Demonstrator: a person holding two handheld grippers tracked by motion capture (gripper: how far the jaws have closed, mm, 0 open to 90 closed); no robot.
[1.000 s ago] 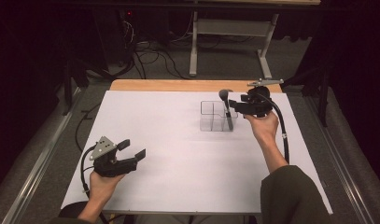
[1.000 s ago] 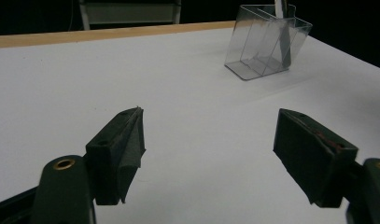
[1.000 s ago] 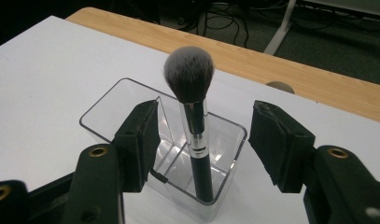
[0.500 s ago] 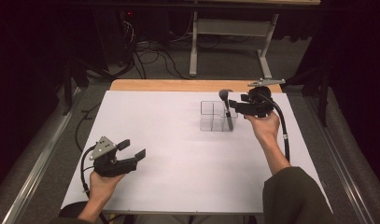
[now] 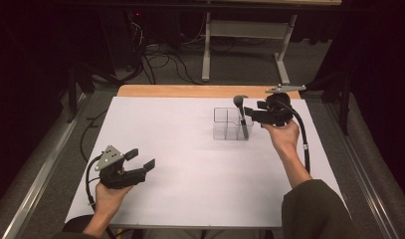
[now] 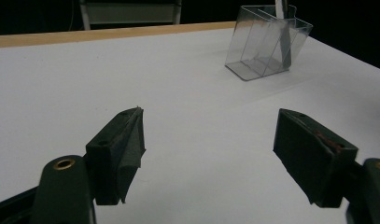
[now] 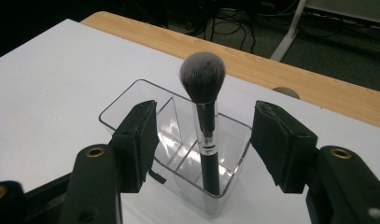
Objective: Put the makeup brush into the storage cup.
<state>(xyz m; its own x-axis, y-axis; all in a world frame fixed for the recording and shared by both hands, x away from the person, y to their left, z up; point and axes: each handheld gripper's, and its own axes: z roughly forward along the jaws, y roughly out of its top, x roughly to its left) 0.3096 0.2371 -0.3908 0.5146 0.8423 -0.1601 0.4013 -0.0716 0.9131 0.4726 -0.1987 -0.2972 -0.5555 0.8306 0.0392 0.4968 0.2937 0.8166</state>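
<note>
Standing upright in the near corner compartment of a clear plastic divided organiser box (image 7: pixel 178 144), a black-handled makeup brush with a silver ferrule and grey-tipped bristles (image 7: pixel 204 116) is rising straight ahead of the right gripper (image 7: pixel 204 140), whose jaws are gaping wide on either side of the handle without touching it. Hovering over the white surface (image 5: pixel 190 149) well apart from the box, the left gripper (image 6: pixel 208 154) is holding its jaws spread wide on nothing, with the box and brush lying far ahead of it and to its right.
</note>
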